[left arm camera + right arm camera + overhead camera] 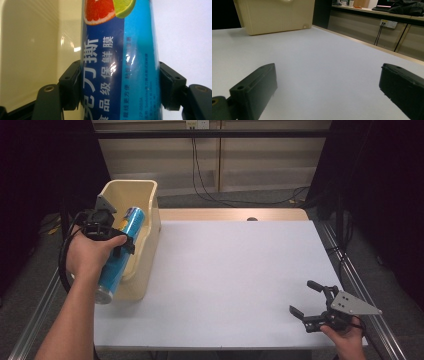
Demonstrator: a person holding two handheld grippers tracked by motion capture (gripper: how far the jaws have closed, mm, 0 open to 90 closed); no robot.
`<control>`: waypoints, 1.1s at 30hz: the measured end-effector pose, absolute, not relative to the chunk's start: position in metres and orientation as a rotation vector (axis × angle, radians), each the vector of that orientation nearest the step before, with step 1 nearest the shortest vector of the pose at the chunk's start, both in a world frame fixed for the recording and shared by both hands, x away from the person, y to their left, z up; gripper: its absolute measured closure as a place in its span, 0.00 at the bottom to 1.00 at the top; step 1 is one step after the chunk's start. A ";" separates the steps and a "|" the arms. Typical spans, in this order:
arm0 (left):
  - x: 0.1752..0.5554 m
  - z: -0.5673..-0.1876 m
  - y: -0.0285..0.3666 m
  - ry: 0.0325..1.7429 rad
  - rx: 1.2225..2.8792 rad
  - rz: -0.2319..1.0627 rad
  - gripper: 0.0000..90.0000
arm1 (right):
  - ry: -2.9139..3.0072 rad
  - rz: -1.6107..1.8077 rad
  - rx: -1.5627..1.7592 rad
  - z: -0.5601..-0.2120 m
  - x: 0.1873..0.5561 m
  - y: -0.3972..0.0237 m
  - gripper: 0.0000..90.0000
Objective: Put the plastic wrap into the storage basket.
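**Blue tube gripped over the cream bin**

Label first. The tube point(120, 62) is blue, with a cut grapefruit and a lime wedge printed near one end. Large white Chinese characters run along it; "保鲜膜" reads clearly, smaller lines below are too fine to make out. A code near the bottom edge is blurred.

Left gripper point(122, 242): jaws closed on the tube, one black pad pressing each side of it in the left gripper view. The tube is tilted, its far end inside the cream bin point(150, 227) and its near, silver-capped end sticking out past the bin's near rim. Whether it rests on the rim cannot be told. Little else of the bin's inside is visible.

The bin stands at the left edge of the white table point(230, 280).

Right gripper point(306, 304): far from the bin, at the table's near right corner, jaws spread wide with nothing between them.
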State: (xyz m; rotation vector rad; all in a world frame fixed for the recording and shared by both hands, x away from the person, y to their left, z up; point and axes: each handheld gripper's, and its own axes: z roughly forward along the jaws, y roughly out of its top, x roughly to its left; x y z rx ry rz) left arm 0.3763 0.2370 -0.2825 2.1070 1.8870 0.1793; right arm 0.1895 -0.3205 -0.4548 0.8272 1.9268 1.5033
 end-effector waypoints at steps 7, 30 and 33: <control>0.377 -0.284 0.237 1.896 2.103 0.174 0.36 | 1.926 1.504 0.833 -0.455 0.190 -0.320 0.01; 0.381 -0.292 0.237 1.916 2.107 0.160 0.35 | 1.931 1.506 0.827 -0.455 0.189 -0.320 0.01; 0.381 -0.292 0.236 1.919 2.103 0.169 0.35 | 1.930 1.507 0.827 -0.455 0.189 -0.320 0.01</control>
